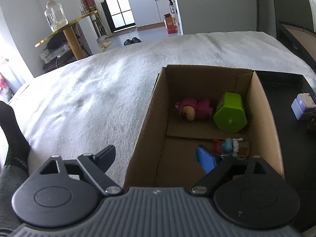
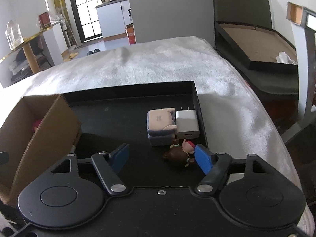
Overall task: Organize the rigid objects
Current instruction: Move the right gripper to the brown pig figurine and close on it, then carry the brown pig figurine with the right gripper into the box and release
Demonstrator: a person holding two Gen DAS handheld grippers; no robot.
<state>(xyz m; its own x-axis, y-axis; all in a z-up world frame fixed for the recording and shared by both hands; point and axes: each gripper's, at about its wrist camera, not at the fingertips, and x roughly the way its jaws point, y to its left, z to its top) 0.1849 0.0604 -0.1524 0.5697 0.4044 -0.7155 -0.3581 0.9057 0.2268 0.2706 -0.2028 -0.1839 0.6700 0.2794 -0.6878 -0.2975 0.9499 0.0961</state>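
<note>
A cardboard box [image 1: 152,122] lies on the white blanket. Inside it are a pink plush-like figure [image 1: 194,108], a green hexagonal toy [image 1: 230,112] and a small blue and white figure [image 1: 231,146]. My left gripper [image 1: 158,157] is open and empty, straddling the box's near left wall. A black tray [image 2: 126,98] sits right of the box [image 2: 43,126]. It holds a lavender and cream case [image 2: 161,125], a white charger [image 2: 186,124] and a brown bear figure [image 2: 178,154]. My right gripper [image 2: 163,156] is open above the tray, the bear beside its right finger.
The tray [image 1: 296,138] and the lavender case [image 1: 303,105] also show in the left wrist view. A gold shelf with a glass jar [image 1: 54,16] stands far left. A leg in a black sock [image 1: 11,130] lies at the left. A dark bed frame [image 2: 256,45] is at the right.
</note>
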